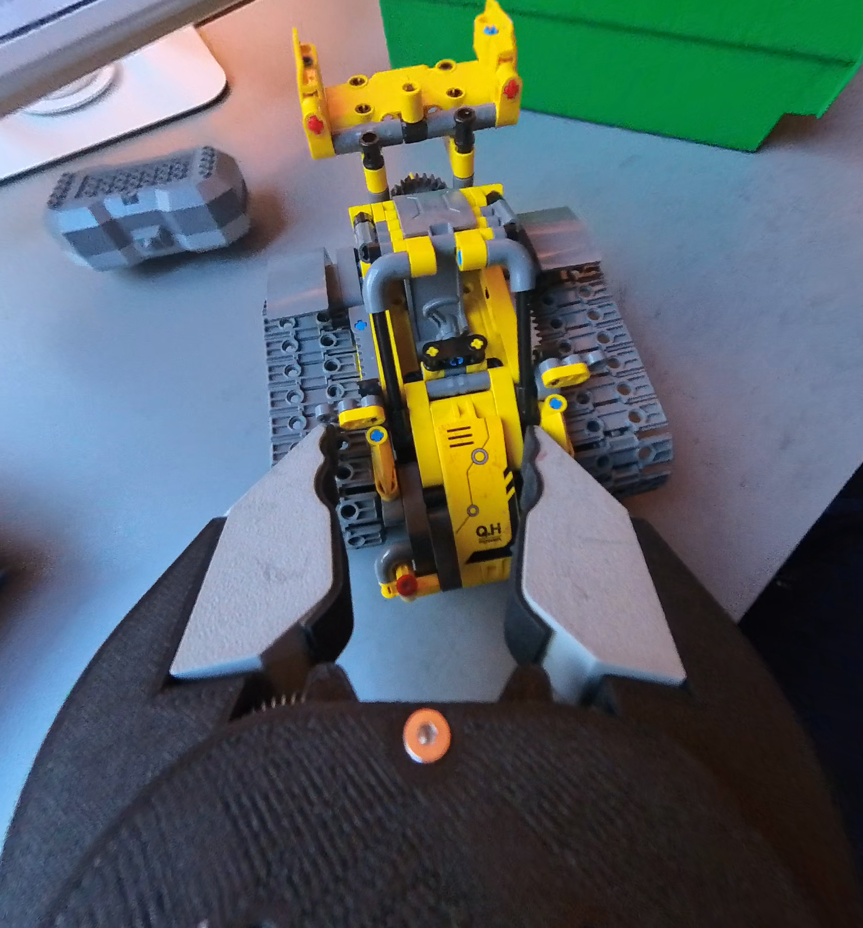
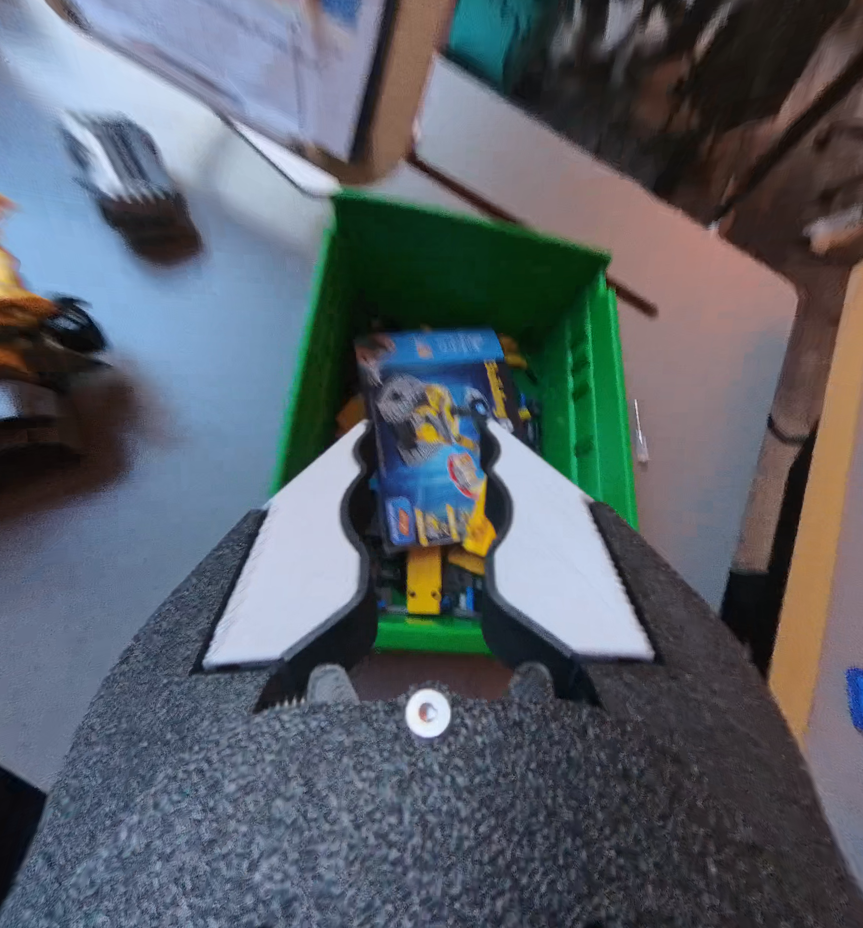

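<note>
A yellow and grey brick-built tracked vehicle (image 1: 449,351) stands on the grey table with its yellow bucket (image 1: 409,95) raised at the far end. My left gripper (image 1: 429,437) straddles the vehicle's rear. Its fingers (image 1: 278,542) press against both sides of the body, shut on it at a wide gap. In the right wrist view, which is blurred, my right gripper (image 2: 426,427) is open and empty above a green bin (image 2: 449,251). The bin holds a blue picture box (image 2: 434,427) on top of loose yellow and dark bricks (image 2: 424,577).
A grey chequered block (image 1: 148,211) lies left of the vehicle, beside a silver monitor foot (image 1: 92,105). The green bin (image 1: 645,65) stands behind the vehicle at the right. The table edge (image 1: 796,542) drops off at the right. A dark object (image 2: 133,186) lies left of the bin. Across from one pair of fingers to the other is roughly 35 centimetres.
</note>
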`<state>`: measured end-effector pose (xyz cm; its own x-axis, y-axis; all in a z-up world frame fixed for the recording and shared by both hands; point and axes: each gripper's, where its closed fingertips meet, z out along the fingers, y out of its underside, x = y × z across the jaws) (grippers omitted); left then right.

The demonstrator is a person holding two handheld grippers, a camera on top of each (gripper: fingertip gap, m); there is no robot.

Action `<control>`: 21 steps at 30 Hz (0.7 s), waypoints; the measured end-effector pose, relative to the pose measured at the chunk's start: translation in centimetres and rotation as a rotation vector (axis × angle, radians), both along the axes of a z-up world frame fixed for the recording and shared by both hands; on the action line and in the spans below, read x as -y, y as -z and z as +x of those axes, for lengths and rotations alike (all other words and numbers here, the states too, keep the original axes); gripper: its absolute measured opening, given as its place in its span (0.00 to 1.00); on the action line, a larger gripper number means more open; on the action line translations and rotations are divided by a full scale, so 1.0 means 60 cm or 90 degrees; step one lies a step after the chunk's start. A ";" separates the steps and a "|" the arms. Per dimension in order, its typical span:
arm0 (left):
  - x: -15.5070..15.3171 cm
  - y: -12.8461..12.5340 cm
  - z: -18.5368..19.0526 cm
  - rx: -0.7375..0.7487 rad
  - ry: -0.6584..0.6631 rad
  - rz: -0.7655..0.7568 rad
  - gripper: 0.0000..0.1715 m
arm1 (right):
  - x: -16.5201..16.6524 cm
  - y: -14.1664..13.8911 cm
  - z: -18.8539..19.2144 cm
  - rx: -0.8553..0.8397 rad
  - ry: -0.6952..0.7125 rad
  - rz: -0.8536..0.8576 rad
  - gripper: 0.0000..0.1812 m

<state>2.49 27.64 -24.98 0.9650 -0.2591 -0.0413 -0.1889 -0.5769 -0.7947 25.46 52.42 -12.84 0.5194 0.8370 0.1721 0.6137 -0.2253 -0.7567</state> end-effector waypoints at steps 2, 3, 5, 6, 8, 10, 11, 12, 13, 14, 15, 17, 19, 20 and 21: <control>-0.012 0.000 0.015 -0.006 -0.004 -0.001 0.42 | 0.046 -0.026 -0.031 -0.076 -0.050 -0.003 0.21; -0.013 0.000 0.019 -0.012 -0.002 -0.004 0.42 | 0.079 -0.026 -0.051 -0.109 -0.090 -0.033 0.22; -0.011 0.000 0.023 -0.018 0.002 -0.019 0.42 | 0.157 -0.008 -0.095 -0.169 -0.191 -0.119 0.25; -0.005 -0.001 0.024 -0.014 0.007 -0.028 0.41 | 0.197 0.013 -0.114 -0.180 -0.240 -0.165 0.27; 0.011 -0.003 0.014 -0.012 0.000 -0.039 0.42 | 0.256 0.072 -0.142 -0.160 -0.300 -0.225 0.30; 0.029 -0.008 -0.006 0.001 -0.018 -0.032 0.47 | 0.271 0.137 -0.162 -0.116 -0.298 -0.220 0.30; 0.037 -0.009 -0.015 0.017 -0.028 -0.026 0.45 | 0.273 0.161 -0.171 -0.105 -0.292 -0.220 0.30; 0.043 -0.009 -0.027 0.030 -0.038 -0.020 0.45 | 0.279 0.174 -0.184 -0.112 -0.298 -0.231 0.30; 0.047 -0.005 -0.038 0.041 -0.046 -0.021 0.46 | 0.283 0.183 -0.197 -0.125 -0.305 -0.244 0.30; 0.051 0.002 -0.045 0.054 -0.050 -0.030 0.47 | 0.284 0.190 -0.210 -0.134 -0.308 -0.255 0.32; 0.053 0.007 -0.048 0.071 -0.047 -0.036 0.46 | 0.284 0.195 -0.223 -0.140 -0.318 -0.264 0.34; 0.053 0.017 -0.038 0.114 -0.026 -0.042 0.45 | 0.285 0.207 -0.244 -0.139 -0.346 -0.279 0.31; 0.052 0.025 -0.021 0.146 -0.002 -0.046 0.50 | 0.303 0.214 -0.260 -0.141 -0.395 -0.314 0.25; 0.048 0.026 -0.022 0.141 0.004 -0.034 0.53 | 0.304 0.214 -0.266 -0.147 -0.398 -0.316 0.25; 0.045 0.024 -0.024 0.144 0.011 -0.021 0.53 | 0.305 0.214 -0.270 -0.148 -0.397 -0.310 0.26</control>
